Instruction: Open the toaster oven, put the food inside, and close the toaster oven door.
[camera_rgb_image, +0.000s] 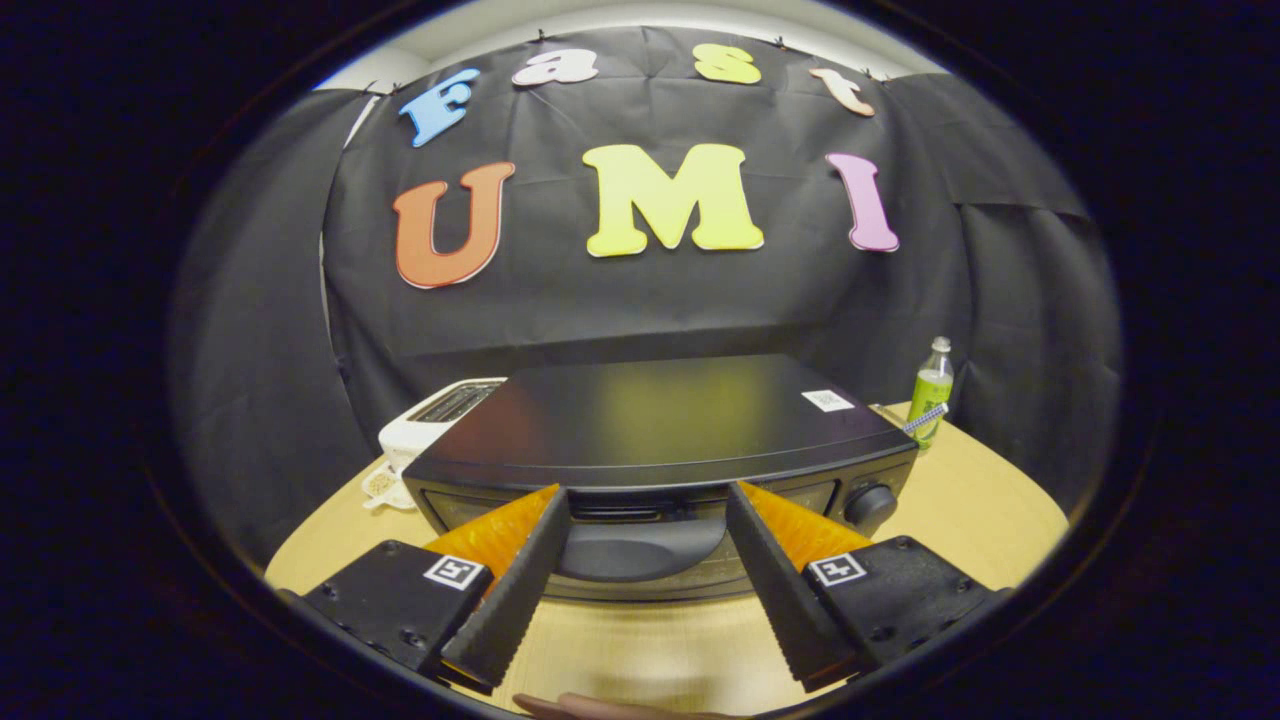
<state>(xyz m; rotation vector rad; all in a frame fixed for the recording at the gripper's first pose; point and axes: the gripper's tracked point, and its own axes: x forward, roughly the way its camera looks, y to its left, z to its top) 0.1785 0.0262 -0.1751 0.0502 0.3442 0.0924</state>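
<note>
1. The toaster oven (660, 420) sits on the wooden table (980, 510), its front facing the gripper (648, 500), its door shut.
2. The gripper's fingers are spread wide with nothing pinched; their tips reach the top edge of the oven's front, one on each side of the door handle (640, 545).
3. The handle is a dark, rounded bar at the top of the door, between the fingers. It looks stiff and smooth, so it may slip; the ribbed finger faces should help.
4. The oven looks heavy enough to stay put, though a sharp tug might slide it on the table.
5. The best hold is likely the handle's middle, pulling outward and down.
6. A knob (868, 503) sits right of the door; a white toaster (440, 420) and a green bottle (931, 390) stand behind.
7. I cannot spot the food.
</note>
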